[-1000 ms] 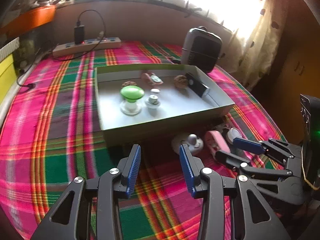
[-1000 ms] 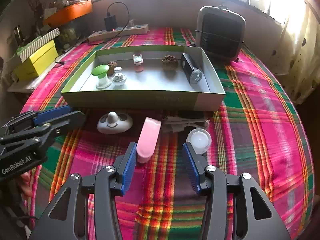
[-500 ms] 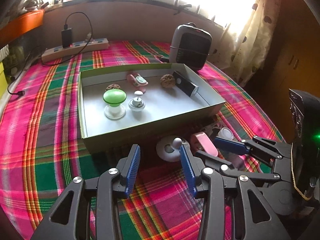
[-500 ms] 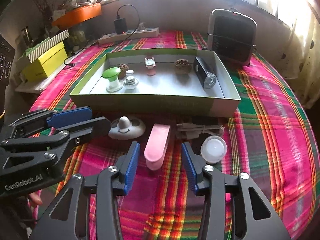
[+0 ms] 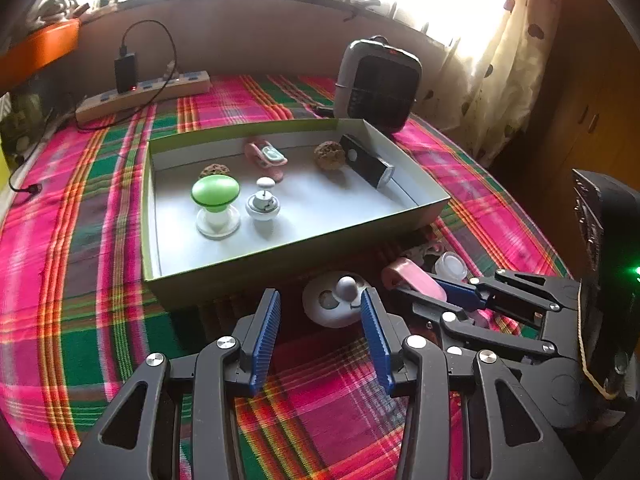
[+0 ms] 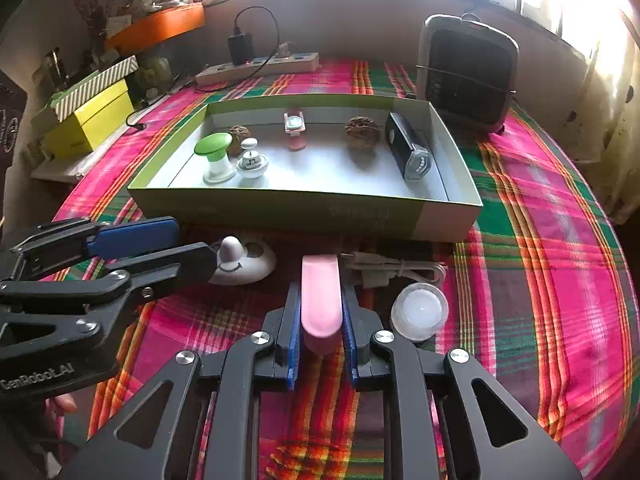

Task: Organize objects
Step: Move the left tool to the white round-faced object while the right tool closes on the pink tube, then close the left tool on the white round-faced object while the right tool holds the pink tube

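Observation:
My right gripper is shut on a pink oblong piece that lies on the plaid cloth just in front of the green-rimmed box. In the left wrist view the same pink piece shows between the right gripper's fingers. My left gripper stands open, low over the cloth, with a white round toy with a grey knob just ahead of its fingertips and not touched. Seen from the right wrist, the left gripper reaches in from the left beside that toy.
The box holds a green mushroom-shaped piece, a small white knob, a pink watch, two brown balls and a black device. A white round cap and a coiled cable lie right of the pink piece. A heater and power strip stand behind.
The right gripper's jaws have closed onto the pink piece, which lay loose between them before. The left gripper has stayed open and edged closer to the white toy.

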`<state>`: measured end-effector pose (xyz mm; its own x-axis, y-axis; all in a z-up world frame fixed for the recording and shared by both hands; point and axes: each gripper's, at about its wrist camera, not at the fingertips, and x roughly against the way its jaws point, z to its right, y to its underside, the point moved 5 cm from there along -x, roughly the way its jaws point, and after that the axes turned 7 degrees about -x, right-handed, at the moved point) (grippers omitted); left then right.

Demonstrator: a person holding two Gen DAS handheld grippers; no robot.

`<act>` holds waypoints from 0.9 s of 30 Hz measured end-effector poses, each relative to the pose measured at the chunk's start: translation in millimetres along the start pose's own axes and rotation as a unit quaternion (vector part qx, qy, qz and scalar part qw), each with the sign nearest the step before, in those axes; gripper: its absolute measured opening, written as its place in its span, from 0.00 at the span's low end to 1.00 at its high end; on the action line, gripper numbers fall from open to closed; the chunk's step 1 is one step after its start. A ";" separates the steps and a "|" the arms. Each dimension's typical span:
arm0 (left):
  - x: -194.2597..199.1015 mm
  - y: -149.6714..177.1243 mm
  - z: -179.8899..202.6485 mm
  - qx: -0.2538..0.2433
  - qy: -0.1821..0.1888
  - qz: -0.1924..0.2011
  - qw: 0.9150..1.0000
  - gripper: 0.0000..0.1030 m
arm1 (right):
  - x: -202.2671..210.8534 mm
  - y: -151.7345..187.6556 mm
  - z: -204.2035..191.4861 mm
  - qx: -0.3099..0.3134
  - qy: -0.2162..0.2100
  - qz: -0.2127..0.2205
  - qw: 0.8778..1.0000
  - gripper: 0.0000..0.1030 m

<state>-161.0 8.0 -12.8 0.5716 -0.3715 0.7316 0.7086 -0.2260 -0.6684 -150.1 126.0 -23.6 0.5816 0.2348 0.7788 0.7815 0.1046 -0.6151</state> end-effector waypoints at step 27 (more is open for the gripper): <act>-28.2 -6.6 12.8 -0.001 -0.021 -0.036 0.999 0.40 | 9.5 8.5 14.2 -0.007 -0.038 0.001 0.999 0.18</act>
<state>-176.5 31.6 -27.3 0.5356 -0.3156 0.7833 0.7485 -0.2520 -0.6133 -141.2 142.9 -23.2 0.5647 0.3080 0.7656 0.7839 0.0897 -0.6143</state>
